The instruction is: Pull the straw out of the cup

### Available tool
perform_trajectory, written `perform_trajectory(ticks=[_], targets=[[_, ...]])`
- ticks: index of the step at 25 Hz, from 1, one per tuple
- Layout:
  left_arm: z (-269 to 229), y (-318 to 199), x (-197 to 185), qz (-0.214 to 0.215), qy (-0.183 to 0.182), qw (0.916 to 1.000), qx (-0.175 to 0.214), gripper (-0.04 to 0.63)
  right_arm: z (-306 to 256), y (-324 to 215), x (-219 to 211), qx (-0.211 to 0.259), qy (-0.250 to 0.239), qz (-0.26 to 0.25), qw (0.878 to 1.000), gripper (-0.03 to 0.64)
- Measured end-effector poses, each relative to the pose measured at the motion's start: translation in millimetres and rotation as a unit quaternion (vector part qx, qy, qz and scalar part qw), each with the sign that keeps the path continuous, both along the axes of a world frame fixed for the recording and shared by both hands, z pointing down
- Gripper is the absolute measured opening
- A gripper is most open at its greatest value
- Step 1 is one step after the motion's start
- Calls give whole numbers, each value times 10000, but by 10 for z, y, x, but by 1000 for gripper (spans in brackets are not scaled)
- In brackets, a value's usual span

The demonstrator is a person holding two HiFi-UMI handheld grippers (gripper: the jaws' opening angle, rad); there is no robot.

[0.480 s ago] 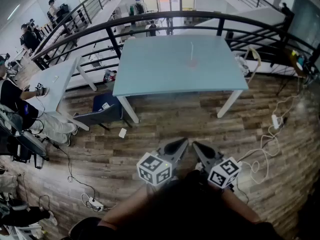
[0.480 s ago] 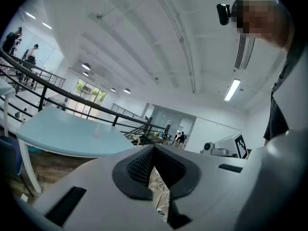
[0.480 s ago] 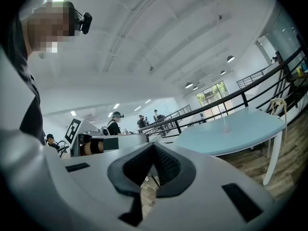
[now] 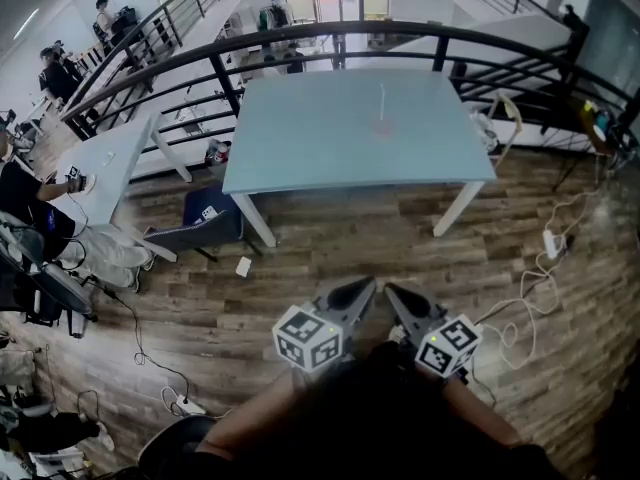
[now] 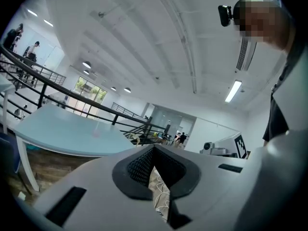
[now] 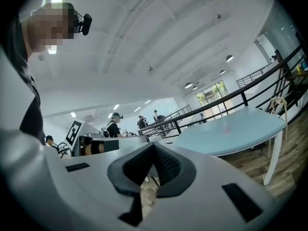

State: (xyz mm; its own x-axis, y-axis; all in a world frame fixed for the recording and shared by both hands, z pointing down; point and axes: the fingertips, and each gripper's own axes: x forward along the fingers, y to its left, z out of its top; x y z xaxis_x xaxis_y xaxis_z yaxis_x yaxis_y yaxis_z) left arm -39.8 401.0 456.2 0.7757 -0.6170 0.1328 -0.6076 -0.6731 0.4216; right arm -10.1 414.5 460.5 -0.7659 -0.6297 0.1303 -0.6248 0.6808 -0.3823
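A small pinkish cup (image 4: 383,123) with a thin white straw (image 4: 383,96) upright in it stands far off on the light blue table (image 4: 300,138). In the head view both grippers are held low and close to the body, well short of the table. My left gripper (image 4: 365,286) and right gripper (image 4: 395,290) are shut, tips near each other, nothing between the jaws. In the left gripper view the left gripper (image 5: 154,148) points toward the table, with the cup (image 5: 96,132) faint in the distance. The right gripper (image 6: 155,146) also faces the cup (image 6: 224,128).
A wood floor separates me from the table. A dark chair (image 4: 205,223) sits by the table's near left leg. A black railing (image 4: 300,38) curves behind the table. Cables (image 4: 520,308) lie on the floor at right, a power strip (image 4: 190,405) at left. People sit at the far left.
Both grippers and the cup stay where they were. Only the seated person at the far left has shifted a little.
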Motion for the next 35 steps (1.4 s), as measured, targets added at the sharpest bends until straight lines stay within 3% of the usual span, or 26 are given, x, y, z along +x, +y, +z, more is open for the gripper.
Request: perform_trajectory(ticks=[10,19,35], targets=[[66,-285,150,-34,14,10000,-73,11,50,-299,150,-72,-87,-43,9999,11],[81,-831,547,-96,28,9998,-150,11,77,-854,526,-174,-136,-160,9996,11],[-22,-1686,1871,-54,35,9999,-101,11,-57,-1751,1770,-84,-230,-264,9994,11]])
